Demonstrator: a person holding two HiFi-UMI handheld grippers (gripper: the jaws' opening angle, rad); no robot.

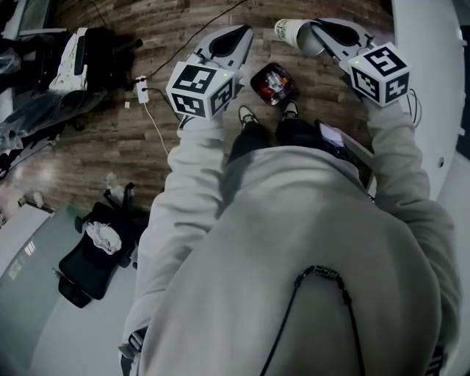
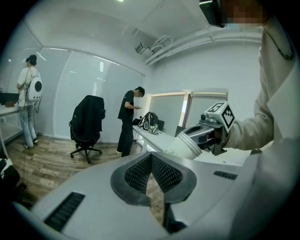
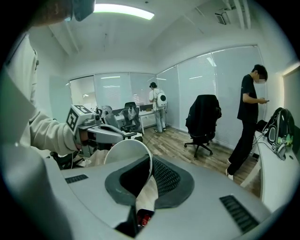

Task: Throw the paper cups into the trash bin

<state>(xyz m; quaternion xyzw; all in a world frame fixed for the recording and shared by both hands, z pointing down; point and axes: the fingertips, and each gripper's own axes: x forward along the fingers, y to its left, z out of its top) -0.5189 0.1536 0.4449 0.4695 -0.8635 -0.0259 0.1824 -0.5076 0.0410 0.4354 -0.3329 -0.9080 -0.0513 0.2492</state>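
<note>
Carry-and-drop step I reckon. Right hand-held gripper (image 1: 316, 38) is pinched on the wall of a paper cup (image 1: 294, 31), above and right of the trash bin (image 1: 273, 83). Left hand-held gripper (image 1: 229, 42) is closed, empty, left of the bin. Bin's down on the floor (image 1: 183, 110); next the cup needs swinging over its mouth, then release

Lit evenly from a ceiling strip light (image 3: 124, 10) and pale frosted windows (image 2: 89, 89). Dim and grey in the head view. Bends strongly toward the edges, with black corners in both gripper views.
</note>
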